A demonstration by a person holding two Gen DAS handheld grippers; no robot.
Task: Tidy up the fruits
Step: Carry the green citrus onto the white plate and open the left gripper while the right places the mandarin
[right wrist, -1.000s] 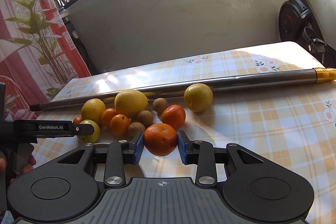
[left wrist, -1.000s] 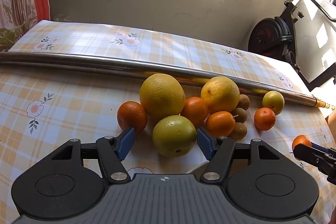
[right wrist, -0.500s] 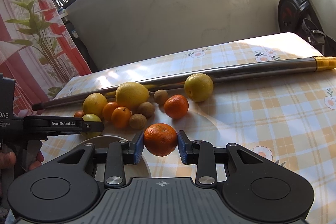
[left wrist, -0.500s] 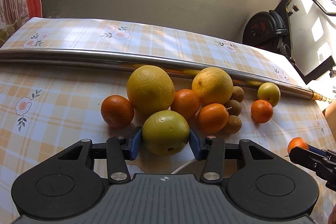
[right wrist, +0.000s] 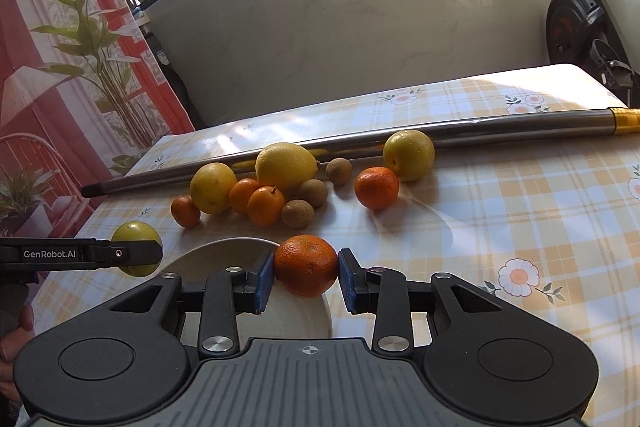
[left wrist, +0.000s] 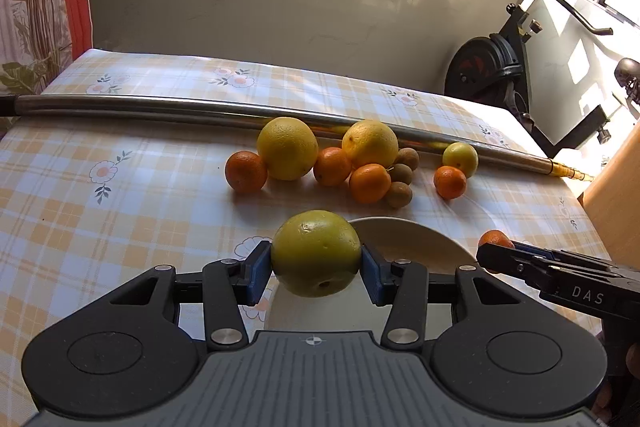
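My left gripper (left wrist: 316,269) is shut on a large green-yellow citrus (left wrist: 316,251) and holds it above the near edge of a white plate (left wrist: 412,243). My right gripper (right wrist: 306,277) is shut on an orange mandarin (right wrist: 306,265) and holds it over the same plate (right wrist: 208,259). The left gripper with its green fruit (right wrist: 134,233) shows at the left of the right wrist view. The right gripper with its mandarin (left wrist: 494,239) shows at the right of the left wrist view. A pile of yellow citrus, mandarins and small brown fruits (left wrist: 332,163) lies further back on the table.
A long metal pole (left wrist: 160,107) lies across the checked tablecloth behind the fruit pile. A small yellow fruit (left wrist: 460,159) and a mandarin (left wrist: 450,182) sit apart at the right. An exercise bike (left wrist: 492,75) stands beyond the table. A wooden edge (left wrist: 616,203) is at the right.
My left gripper closed on the green citrus, lifted it and drew back over the plate. My right gripper, holding its mandarin, also pulled back from the pile over the plate.
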